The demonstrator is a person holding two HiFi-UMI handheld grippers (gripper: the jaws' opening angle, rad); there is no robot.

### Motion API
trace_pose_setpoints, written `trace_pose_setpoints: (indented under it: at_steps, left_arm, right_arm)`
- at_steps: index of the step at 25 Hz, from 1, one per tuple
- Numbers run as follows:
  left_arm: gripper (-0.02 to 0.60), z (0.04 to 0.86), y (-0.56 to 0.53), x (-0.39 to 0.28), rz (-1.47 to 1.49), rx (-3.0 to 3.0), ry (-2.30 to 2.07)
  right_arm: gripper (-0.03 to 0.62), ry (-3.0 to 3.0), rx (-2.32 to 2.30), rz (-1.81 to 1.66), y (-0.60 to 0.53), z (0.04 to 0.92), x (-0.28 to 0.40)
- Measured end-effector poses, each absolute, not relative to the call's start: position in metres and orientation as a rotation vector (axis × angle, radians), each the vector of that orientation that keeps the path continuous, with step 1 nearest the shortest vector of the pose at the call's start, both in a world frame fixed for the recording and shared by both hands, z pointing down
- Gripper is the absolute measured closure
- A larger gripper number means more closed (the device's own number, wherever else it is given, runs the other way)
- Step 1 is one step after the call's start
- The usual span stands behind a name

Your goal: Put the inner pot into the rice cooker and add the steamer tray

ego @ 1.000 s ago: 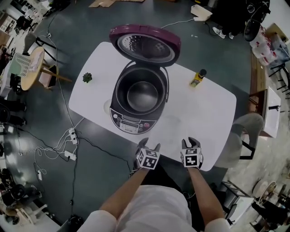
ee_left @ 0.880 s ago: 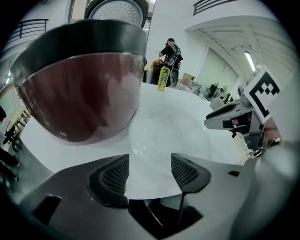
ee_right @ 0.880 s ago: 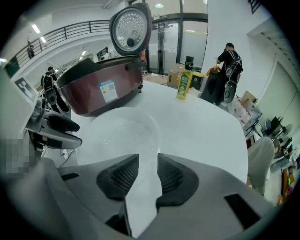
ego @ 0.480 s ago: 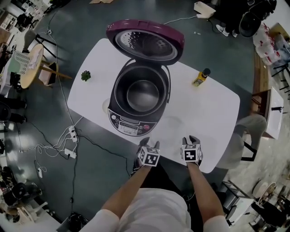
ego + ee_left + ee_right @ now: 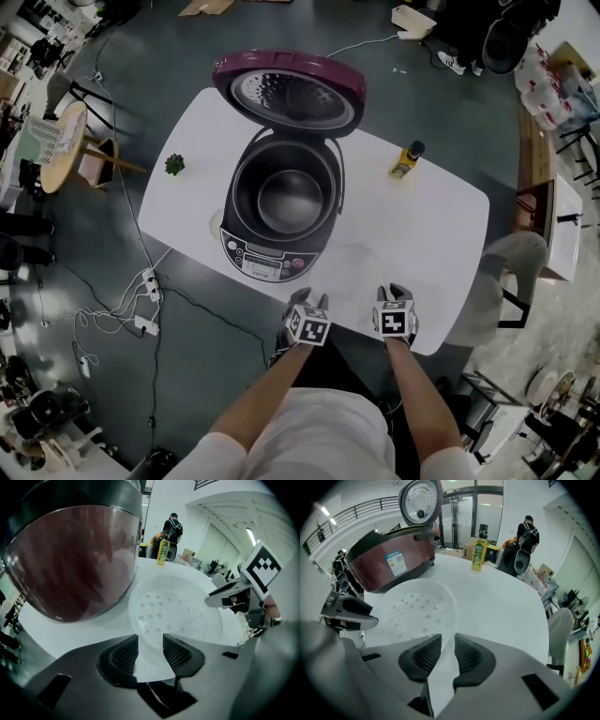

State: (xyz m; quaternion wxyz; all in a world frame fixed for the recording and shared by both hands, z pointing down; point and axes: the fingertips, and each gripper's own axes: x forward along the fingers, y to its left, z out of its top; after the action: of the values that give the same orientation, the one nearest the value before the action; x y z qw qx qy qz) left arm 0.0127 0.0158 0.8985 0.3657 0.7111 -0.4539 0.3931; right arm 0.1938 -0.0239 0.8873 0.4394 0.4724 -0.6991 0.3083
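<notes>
We have just been closing left gripper (image 5: 150, 651) and right gripper (image 5: 447, 653), both half-open astride the steamer tray (image 5: 173, 616) rim; inner pot (image 5: 284, 199) already seated.

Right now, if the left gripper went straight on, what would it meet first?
Most likely the near rim of the white steamer tray, which seems to reach into the gap of the left gripper; its jaws have just been closing. Depth is hard to judge.

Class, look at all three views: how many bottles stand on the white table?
1. The yellow bottle stands on the table, right of the open rice cooker. The raised lid may hide a spot behind it.
</notes>
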Motion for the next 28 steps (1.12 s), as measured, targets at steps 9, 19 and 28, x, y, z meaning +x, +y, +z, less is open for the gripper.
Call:
trace_pose_setpoints:
  at_steps: [9, 19, 28]
  left_arm:
    - [0.415, 0.858, 0.009, 0.029, 0.994, 1.928, -1.162]
    - [0.431, 0.809, 0.003, 0.051, 0.936, 2.032, -1.181]
    - [0.462, 0.743, -0.018, 0.062, 0.810, 2.126, -1.234]
  right_arm:
    - [0.496, -1.745, 1.320, 0.768, -0.011, 0.839, 0.214]
    - [0.510, -1.771, 1.523, 0.740, -0.004, 0.780, 0.240]
    - [0.519, -1.819, 1.695, 0.738, -0.009, 0.725, 0.254]
